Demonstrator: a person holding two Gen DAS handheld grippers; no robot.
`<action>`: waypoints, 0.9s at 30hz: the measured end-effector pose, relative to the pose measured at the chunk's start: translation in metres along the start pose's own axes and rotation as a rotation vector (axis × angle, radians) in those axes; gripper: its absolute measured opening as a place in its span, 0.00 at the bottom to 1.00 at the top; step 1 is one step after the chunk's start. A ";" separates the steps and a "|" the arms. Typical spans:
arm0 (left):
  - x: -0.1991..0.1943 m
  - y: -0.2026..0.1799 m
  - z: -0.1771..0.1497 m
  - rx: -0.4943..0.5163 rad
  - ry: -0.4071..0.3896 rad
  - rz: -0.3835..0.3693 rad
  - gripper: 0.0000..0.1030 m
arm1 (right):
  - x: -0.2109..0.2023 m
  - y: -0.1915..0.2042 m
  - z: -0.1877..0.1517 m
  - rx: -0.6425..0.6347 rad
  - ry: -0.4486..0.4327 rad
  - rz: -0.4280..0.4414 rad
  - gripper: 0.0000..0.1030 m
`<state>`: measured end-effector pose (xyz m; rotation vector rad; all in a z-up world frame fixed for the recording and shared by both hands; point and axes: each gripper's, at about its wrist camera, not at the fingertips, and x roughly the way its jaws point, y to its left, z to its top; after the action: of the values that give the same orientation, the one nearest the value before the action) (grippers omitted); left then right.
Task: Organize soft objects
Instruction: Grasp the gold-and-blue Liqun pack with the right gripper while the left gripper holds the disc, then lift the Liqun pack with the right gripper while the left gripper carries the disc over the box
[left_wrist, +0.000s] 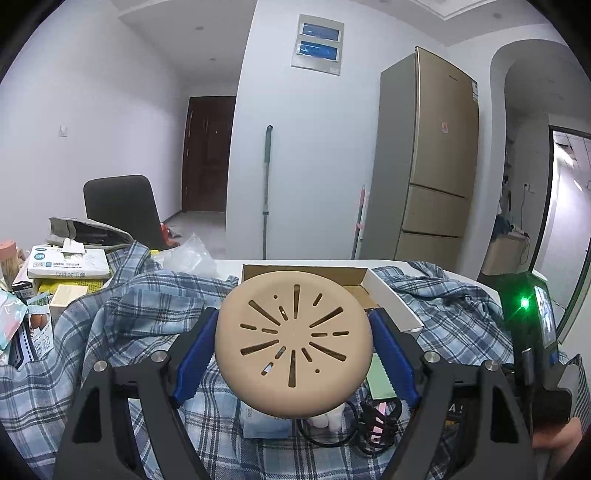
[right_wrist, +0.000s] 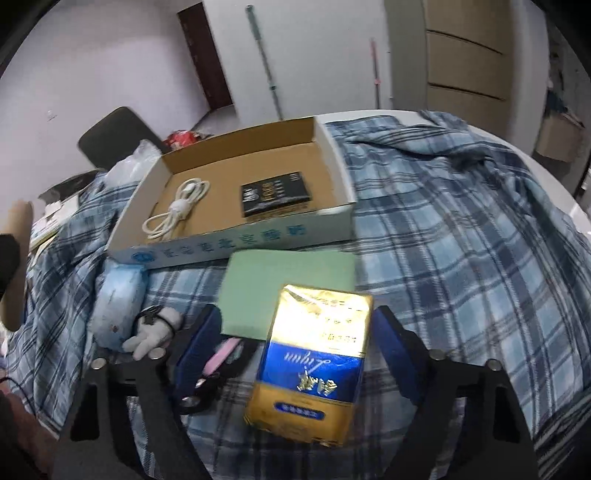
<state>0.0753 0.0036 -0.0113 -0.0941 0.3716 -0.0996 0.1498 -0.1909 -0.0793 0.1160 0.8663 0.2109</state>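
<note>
My left gripper (left_wrist: 293, 341) is shut on a round tan slotted pad (left_wrist: 293, 343) and holds it above the blue plaid cloth (left_wrist: 129, 314), in front of the open cardboard box (left_wrist: 391, 299). My right gripper (right_wrist: 295, 354) holds a gold and blue packet (right_wrist: 314, 362) that leans against its right finger, above the cloth (right_wrist: 461, 229). In the right wrist view the box (right_wrist: 236, 243) holds a coiled white cable (right_wrist: 177, 210) and a black packet (right_wrist: 275, 197). A green pad (right_wrist: 288, 280), a blue soft pouch (right_wrist: 118, 299) and a small white plush toy (right_wrist: 155, 332) lie in front of the box.
Boxes, tissue packs and bags (left_wrist: 66, 262) crowd the table's left side. A black chair (left_wrist: 122, 206) stands behind it. A black cable and pink item (left_wrist: 376, 421) lie on the cloth under my left gripper. A fridge (left_wrist: 436, 158) and a mop (left_wrist: 266, 184) stand by the wall.
</note>
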 end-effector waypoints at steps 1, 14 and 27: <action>0.000 0.000 0.000 -0.001 0.000 0.000 0.81 | 0.000 0.003 -0.001 -0.013 0.003 0.020 0.74; -0.005 -0.001 -0.002 -0.001 -0.021 0.013 0.81 | -0.010 0.005 -0.018 -0.083 0.000 -0.027 0.72; -0.007 -0.005 0.000 0.011 -0.023 0.011 0.81 | -0.012 0.010 -0.023 -0.123 -0.044 -0.012 0.53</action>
<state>0.0680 -0.0005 -0.0086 -0.0818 0.3485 -0.0895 0.1234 -0.1836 -0.0837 0.0006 0.8083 0.2492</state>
